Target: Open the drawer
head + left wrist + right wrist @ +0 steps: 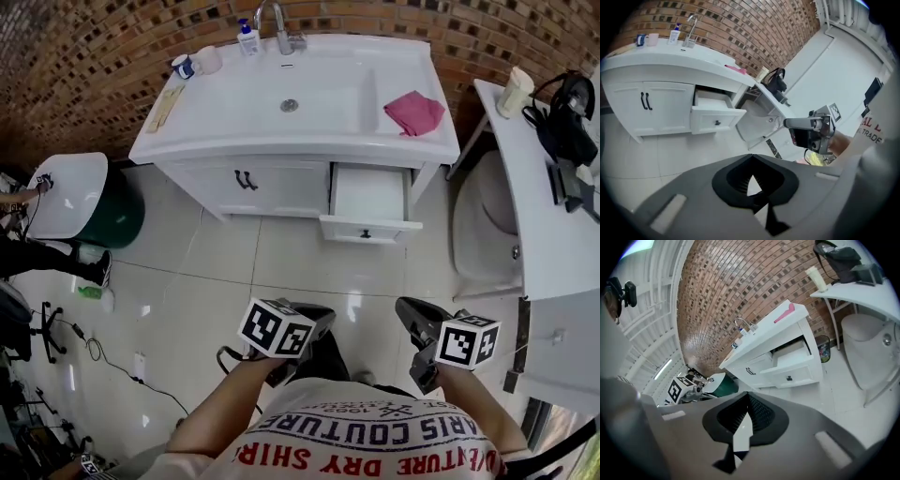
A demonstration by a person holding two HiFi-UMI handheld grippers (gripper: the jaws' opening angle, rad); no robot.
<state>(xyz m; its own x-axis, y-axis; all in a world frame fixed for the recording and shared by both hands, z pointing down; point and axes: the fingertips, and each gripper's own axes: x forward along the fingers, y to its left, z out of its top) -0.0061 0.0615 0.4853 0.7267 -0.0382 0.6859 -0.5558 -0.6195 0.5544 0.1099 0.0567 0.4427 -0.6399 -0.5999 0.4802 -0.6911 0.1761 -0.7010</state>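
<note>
**A:** And the right gripper (pixel 410 311), what was it doing?

**B:** Clenched, jaws tip to tip, nothing between them. The drawer (pixel 367 204) stood open well ahead of it, its front and small dark knob (pixel 366 233) facing the tips. It was apart from both tools.

**A:** The left gripper (pixel 317 319)?

**B:** Clenched as well, and empty (its own camera showed the jaws meeting at a point). It hung near the right one, with the drawer ahead of it and a touch to its right.

**A:** Anything else out there?

**B:** Past the drawer was the vanity (pixel 216 131). A pink cloth (pixel 413 112) lay on its top, beyond the drawer. The tap (pixel 278 28) was farther off, ahead of the left gripper. Two closed doors (pixel 272 187) sat beside the drawer, on the left tool's side.
</note>
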